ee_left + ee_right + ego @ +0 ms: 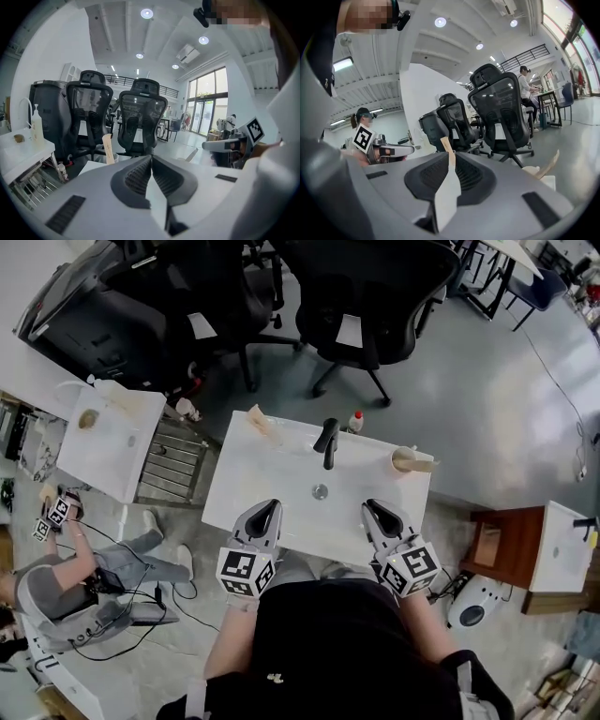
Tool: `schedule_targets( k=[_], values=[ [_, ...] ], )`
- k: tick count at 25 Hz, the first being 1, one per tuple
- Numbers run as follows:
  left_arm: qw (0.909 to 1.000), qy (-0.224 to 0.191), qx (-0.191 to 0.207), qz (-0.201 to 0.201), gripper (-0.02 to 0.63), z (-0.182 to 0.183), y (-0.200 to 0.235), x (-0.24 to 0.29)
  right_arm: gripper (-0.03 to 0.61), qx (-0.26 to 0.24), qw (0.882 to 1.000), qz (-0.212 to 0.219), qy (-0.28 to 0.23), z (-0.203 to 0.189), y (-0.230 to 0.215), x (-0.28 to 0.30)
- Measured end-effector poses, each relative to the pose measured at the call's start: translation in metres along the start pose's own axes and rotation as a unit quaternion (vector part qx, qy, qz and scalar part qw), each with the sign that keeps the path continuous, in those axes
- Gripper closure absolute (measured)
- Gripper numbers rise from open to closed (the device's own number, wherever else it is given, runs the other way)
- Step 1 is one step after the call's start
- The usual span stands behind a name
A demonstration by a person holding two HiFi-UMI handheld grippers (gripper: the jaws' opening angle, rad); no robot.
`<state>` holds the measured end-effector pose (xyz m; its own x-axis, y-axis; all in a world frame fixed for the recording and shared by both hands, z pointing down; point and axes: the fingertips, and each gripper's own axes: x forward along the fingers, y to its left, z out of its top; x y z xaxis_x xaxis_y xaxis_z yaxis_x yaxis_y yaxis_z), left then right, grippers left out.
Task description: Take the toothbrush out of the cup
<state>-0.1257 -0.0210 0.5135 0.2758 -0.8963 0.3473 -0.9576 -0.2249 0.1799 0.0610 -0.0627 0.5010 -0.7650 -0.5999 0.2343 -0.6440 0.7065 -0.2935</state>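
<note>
- Two tools, both closed with nothing between the jaws: the left tool [268,510] and the right tool [373,510] are at the bench's [281,486] front edge, on either side of the drain [320,491].
- Two cups, each with one tan toothbrush: one cup [253,426] is at the back-left corner and the other cup [404,461] is near the back-right corner. One black faucet [327,442] stands between them.
- Only the left gripper view shows the back-left toothbrush [108,147] standing nearly upright.
- The back-right toothbrush [424,465] leans out of its cup, with its free end towards the right edge.
</note>
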Motion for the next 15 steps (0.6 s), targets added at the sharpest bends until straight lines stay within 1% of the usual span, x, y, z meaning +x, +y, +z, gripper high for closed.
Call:
schedule_targets(
  k=[5,8,12,15],
  values=[
    [0.9994,0.011,0.005,-0.034,0.589,0.005,0.027,0.016,0.52,0.012,0.999,-0.03,0.001,-0.006,0.004,0.019],
    [0.9986,0.014,0.006,-0.051,0.589,0.01,0.042,0.027,0.52,0.025,0.998,-0.051,-0.003,0.0,0.008,0.032],
    [0.9974,0.017,-0.002,-0.07,0.589,0.016,0.063,0.045,0.52,0.024,0.997,-0.08,-0.004,0.01,0.012,0.046],
    [0.9963,0.024,-0.008,-0.082,0.588,0.012,0.08,0.06,0.52,0.019,0.994,-0.105,-0.002,0.012,0.012,0.05]
  ],
)
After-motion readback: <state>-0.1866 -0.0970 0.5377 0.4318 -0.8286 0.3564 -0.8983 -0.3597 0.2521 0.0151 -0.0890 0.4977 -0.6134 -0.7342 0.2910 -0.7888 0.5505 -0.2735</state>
